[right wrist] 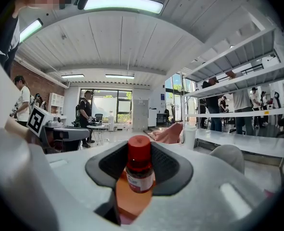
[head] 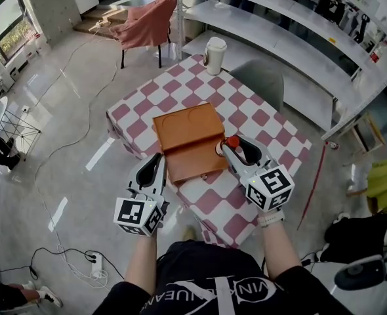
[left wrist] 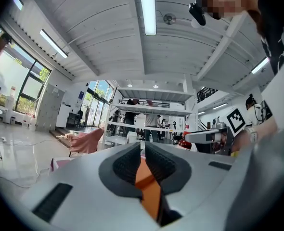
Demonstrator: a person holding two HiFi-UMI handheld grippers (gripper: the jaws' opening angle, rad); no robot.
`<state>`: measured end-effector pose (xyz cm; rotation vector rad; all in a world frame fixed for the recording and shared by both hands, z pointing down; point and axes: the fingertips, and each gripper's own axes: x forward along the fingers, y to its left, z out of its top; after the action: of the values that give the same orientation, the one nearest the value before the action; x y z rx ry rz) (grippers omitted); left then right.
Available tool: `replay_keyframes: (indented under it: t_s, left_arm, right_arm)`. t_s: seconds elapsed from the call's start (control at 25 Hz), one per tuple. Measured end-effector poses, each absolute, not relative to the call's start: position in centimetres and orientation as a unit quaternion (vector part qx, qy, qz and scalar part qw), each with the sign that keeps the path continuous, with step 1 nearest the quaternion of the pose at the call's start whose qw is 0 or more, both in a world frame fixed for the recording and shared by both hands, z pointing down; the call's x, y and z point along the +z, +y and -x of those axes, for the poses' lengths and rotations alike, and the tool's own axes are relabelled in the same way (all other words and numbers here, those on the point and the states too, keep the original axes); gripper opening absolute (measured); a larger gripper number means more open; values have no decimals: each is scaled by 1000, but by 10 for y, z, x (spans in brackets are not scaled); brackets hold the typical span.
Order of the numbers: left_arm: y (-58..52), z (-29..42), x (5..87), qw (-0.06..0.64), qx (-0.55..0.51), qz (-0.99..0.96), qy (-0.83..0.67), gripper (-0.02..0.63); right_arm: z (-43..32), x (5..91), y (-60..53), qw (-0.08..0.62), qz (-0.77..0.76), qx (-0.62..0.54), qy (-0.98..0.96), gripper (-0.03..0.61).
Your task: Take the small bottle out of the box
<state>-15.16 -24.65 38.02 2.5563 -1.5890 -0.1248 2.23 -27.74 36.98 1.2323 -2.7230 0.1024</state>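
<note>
Right gripper [head: 226, 147] jaws pinch the small bottle [right wrist: 139, 170] below its red cap. I read it upright, clear of the closed orange box [head: 187, 136], just off the box's right edge above the checkered worktop [head: 259, 120]. Left gripper [head: 155, 163] jaws sit nearly together at the box's left edge, orange in the slit. Can't tell if they pinch it.
</note>
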Motion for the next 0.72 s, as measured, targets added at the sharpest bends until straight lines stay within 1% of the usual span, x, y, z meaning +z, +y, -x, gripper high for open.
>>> replay_keyframes:
  t_s: [0.72]
  left_arm:
    - [-251,156,360,44,-57,-849,-523,32]
  right_arm:
    - [-26,348,-279,56,-421,23,-905,144]
